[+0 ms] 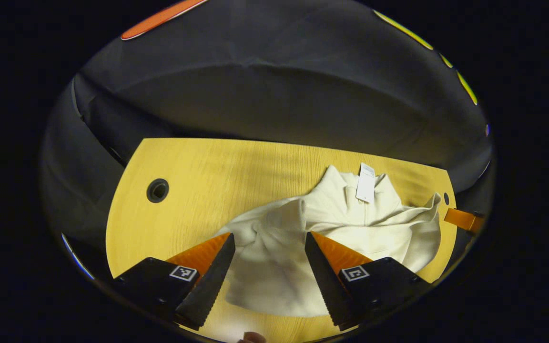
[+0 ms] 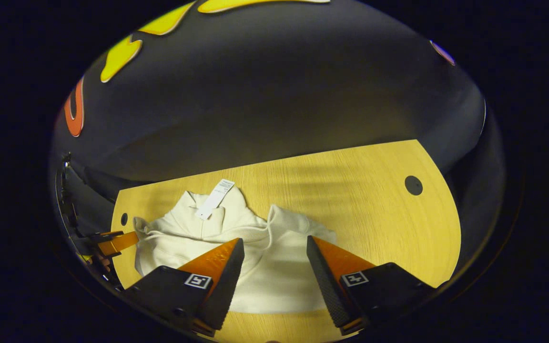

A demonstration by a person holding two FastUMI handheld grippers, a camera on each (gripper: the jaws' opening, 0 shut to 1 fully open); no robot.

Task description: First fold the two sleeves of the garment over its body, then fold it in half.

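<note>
A cream garment (image 1: 350, 224) lies on the yellow wooden table (image 1: 193, 166), collar at the far side with a white tag (image 1: 365, 183) on it. Its near-left sleeve (image 1: 274, 224) is folded in over the body, and the right edge is bunched up. My left gripper (image 1: 269, 236) hangs open over the garment's lower left part with nothing between its fingers. In the right gripper view the garment (image 2: 198, 228) shows a sleeve (image 2: 298, 228) folded in on the right. My right gripper (image 2: 275, 239) is open above the hem, holding nothing.
Each end of the table has a round cable hole (image 1: 157, 190) (image 2: 413, 185). The right gripper (image 1: 462, 219) sits at the garment's right edge, and the left gripper (image 2: 115, 242) at its left edge. Bare wood stretches to the table's outer ends. Black cloth walls stand behind.
</note>
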